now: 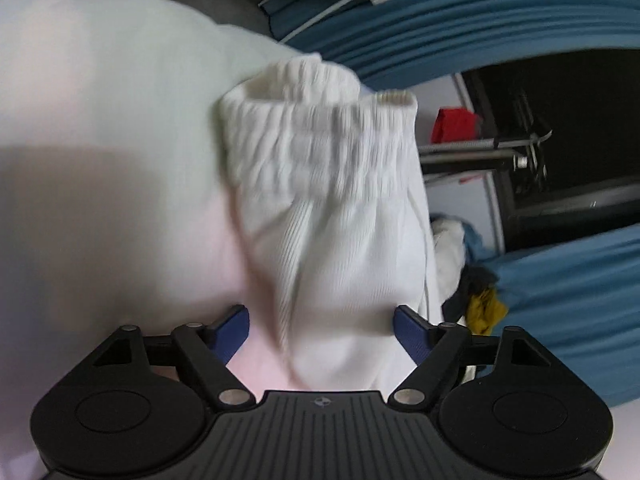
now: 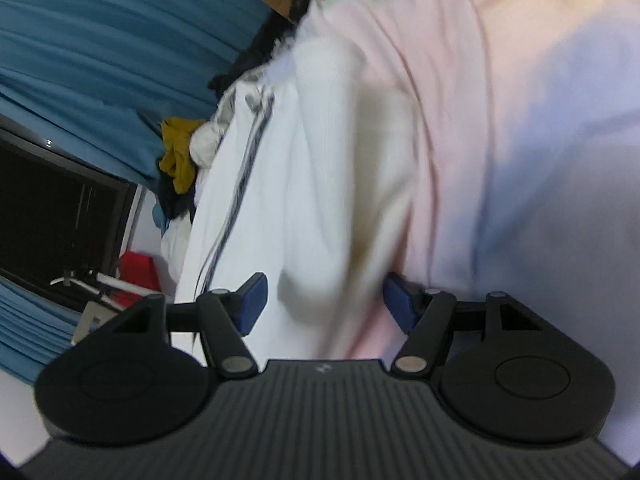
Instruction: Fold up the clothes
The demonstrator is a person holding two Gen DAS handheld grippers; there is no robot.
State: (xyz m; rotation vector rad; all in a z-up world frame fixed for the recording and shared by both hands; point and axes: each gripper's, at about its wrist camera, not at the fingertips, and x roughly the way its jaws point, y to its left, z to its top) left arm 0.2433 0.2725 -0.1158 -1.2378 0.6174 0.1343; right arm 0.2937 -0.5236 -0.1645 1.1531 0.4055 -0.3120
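Note:
In the left wrist view a white ribbed sock (image 1: pixel 328 208) lies on the pale pink-white bed sheet (image 1: pixel 100 140), its gathered cuff pointing away from me. My left gripper (image 1: pixel 322 332) is open, its blue pads wide apart on either side of the sock's near end. The right wrist view is blurred. There a white sock (image 2: pixel 340 160) stretches away over the sheet (image 2: pixel 520 120). My right gripper (image 2: pixel 324 304) is open too, and the near end of that sock sits between its spread blue pads.
A heap of clothes lies at the bed's edge, with a yellow garment (image 1: pixel 484 312) (image 2: pixel 178 156) and a white cloth with dark stripes (image 2: pixel 240 168). Beyond it are blue curtains (image 1: pixel 480 20), a dark screen (image 2: pixel 60 208) and a red object (image 1: pixel 456 124).

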